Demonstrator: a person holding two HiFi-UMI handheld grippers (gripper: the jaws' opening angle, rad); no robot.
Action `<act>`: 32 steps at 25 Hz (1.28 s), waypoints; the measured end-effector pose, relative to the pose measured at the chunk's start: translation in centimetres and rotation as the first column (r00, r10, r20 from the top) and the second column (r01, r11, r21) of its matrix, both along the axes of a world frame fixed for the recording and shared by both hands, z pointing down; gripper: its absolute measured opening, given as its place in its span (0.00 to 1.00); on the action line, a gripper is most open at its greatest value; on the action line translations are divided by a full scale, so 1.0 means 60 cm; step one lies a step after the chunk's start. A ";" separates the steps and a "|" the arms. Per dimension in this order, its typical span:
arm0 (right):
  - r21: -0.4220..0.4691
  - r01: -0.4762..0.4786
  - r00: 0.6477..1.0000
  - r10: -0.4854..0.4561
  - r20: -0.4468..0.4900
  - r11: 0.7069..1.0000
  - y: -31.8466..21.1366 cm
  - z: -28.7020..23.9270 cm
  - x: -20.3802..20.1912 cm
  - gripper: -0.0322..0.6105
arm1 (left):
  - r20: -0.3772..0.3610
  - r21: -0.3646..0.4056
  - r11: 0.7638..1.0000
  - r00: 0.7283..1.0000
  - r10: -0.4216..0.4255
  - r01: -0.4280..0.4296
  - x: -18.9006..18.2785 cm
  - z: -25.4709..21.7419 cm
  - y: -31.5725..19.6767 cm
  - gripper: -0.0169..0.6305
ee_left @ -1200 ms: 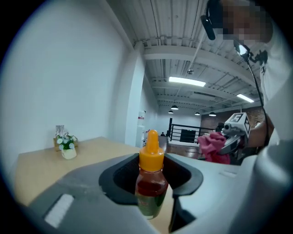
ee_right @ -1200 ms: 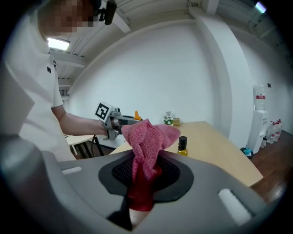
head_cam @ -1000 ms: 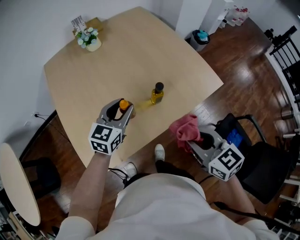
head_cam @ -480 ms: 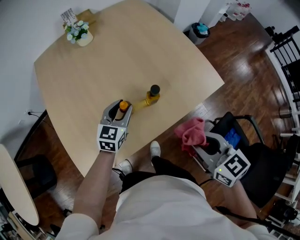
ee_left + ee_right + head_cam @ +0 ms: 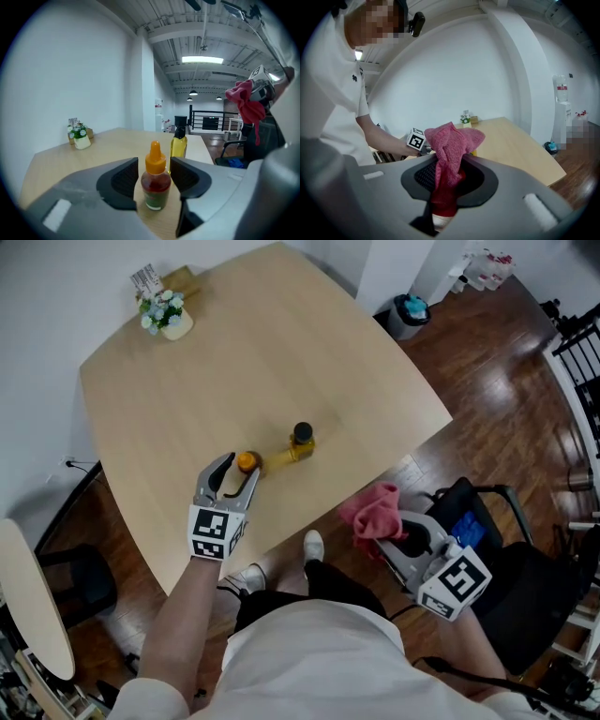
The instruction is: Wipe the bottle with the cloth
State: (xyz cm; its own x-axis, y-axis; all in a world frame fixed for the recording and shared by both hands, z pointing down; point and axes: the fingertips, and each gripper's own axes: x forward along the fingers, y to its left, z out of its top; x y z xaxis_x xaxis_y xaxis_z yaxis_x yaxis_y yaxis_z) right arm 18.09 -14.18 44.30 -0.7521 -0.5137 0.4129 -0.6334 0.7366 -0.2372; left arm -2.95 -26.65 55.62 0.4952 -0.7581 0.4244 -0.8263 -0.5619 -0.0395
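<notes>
Two bottles stand on the table [image 5: 187, 399], both upright, long axes vertical and caps pointing up. One is a small orange-capped bottle [image 5: 247, 462] [image 5: 155, 185] of reddish liquid near the table's near edge. The other is a taller black-capped bottle [image 5: 300, 442] [image 5: 178, 143] of yellow liquid, just to its right and a little farther in; the two are close but apart.

One left gripper [image 5: 239, 470] [image 5: 153, 165] lies low at the near edge with its jaws apart. The orange-capped bottle sits between them at their tips. The left gripper view shows a gap on each side of it, so neither jaw presses on the bottle.

One cloth [image 5: 373, 512] [image 5: 449, 150], pink and bunched, is pinched in the right gripper [image 5: 392, 529] [image 5: 447, 180], whose jaws are closed on its lower part while the rest spills up and over them. That gripper is off the table, to the right of its near edge and over the wooden floor, well apart from both bottles.

One small pot of flowers [image 5: 167, 315] stands at the far left corner of the table.
</notes>
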 end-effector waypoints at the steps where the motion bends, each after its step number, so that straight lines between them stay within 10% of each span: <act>1: 0.005 0.008 1.000 -0.008 0.007 1.000 0.000 -0.002 0.000 0.19 | 0.008 0.000 1.000 1.000 -0.013 0.013 -0.008 -0.008 0.009 0.37; 14: 0.101 0.020 0.999 -0.025 0.043 0.995 0.084 -0.022 -0.042 0.19 | -0.042 0.049 0.997 0.997 -0.062 0.064 -0.097 -0.172 0.233 0.37; 32: 0.124 -0.152 0.988 0.151 0.018 0.981 0.588 -0.104 -0.293 0.19 | -0.177 0.084 0.988 0.973 0.145 -0.132 -0.324 -0.280 0.755 0.36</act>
State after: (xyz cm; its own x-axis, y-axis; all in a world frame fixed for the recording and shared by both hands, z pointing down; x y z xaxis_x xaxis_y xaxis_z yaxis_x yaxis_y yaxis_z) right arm 0.52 21.08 38.04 -0.6650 -0.6689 0.3323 -0.7381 0.6567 -0.1551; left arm -22.41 18.67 38.81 0.6615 -0.7015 0.2650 -0.7374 -0.6727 0.0600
